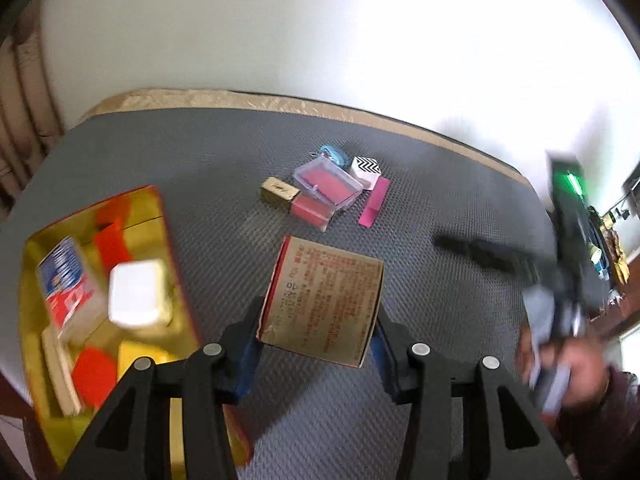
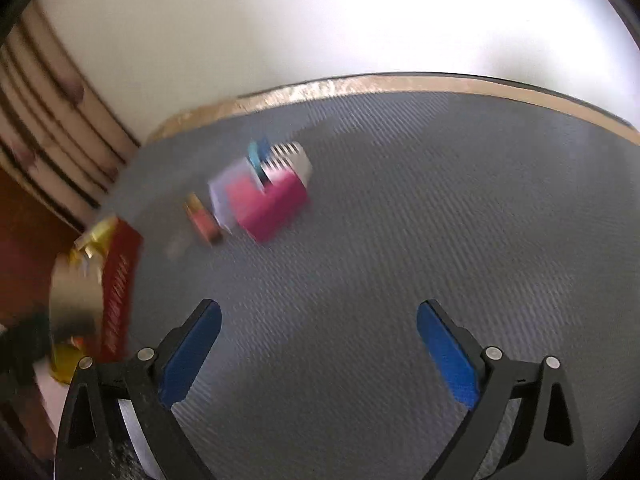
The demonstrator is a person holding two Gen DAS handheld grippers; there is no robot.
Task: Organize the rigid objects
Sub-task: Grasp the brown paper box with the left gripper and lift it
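Clamping a brown cardboard box [image 1: 322,300] between its blue pads, the left gripper [image 1: 318,322] holds it above the grey mat [image 1: 200,160] that covers the bench [image 1: 240,100]; the box carries red print on its upper face and is tilted. To the left of it sits a red box with a gold lining [image 1: 160,216], holding a white block [image 1: 138,298], a blue, white and red carton [image 1: 66,280] and several red and yellow pieces, blurred. Farther back on the mat lies a close cluster: a gold case [image 1: 280,191], a clear case with a pink insert [image 1: 328,182], a pink block [image 1: 312,208], a magenta strip [image 1: 374,202], a black-and-white zigzag box [image 1: 366,167] and a blue item [image 1: 330,152] behind them. The right gripper [image 2: 318,350] is wide open over bare mat, with nothing between its blue pads [image 2: 192,354]. In the left wrist view it appears blurred at the right edge, carried by a hand [image 1: 576,376].
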